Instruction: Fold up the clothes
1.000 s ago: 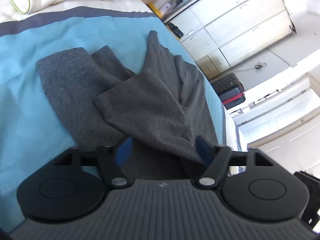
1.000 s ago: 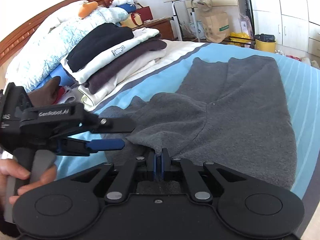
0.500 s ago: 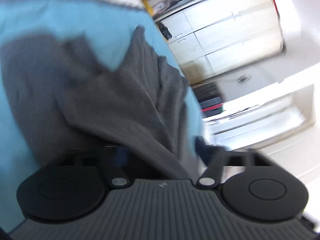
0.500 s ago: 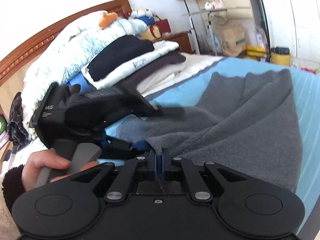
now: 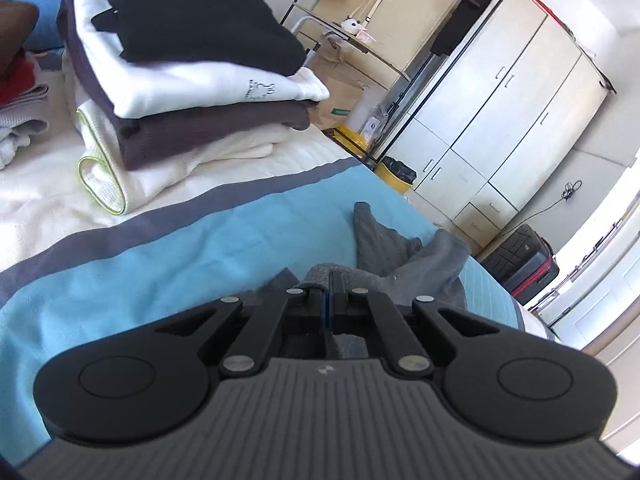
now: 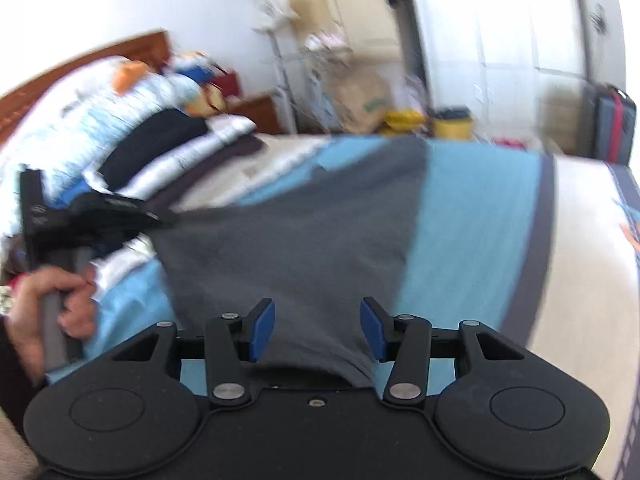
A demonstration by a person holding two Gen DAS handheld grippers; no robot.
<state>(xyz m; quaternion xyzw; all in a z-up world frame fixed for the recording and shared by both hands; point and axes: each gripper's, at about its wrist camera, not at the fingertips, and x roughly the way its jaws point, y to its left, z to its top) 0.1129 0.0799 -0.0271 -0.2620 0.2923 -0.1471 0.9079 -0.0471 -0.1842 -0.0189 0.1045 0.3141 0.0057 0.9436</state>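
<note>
Grey garment (image 6: 304, 248) is stretched leftward from the half-opened, just-released right gripper (image 6: 318, 330) toward the left gripper (image 5: 329, 306), clamped on its corner.

Left gripper (image 5: 328, 307): jaws just closed, pads pinching grey cloth (image 5: 420, 264), pointing slightly downward. Hand (image 6: 48, 312) wraps its handle. Right gripper (image 6: 317, 330): jaws just opening, blue pads apart, cloth between, unpressed.
</note>
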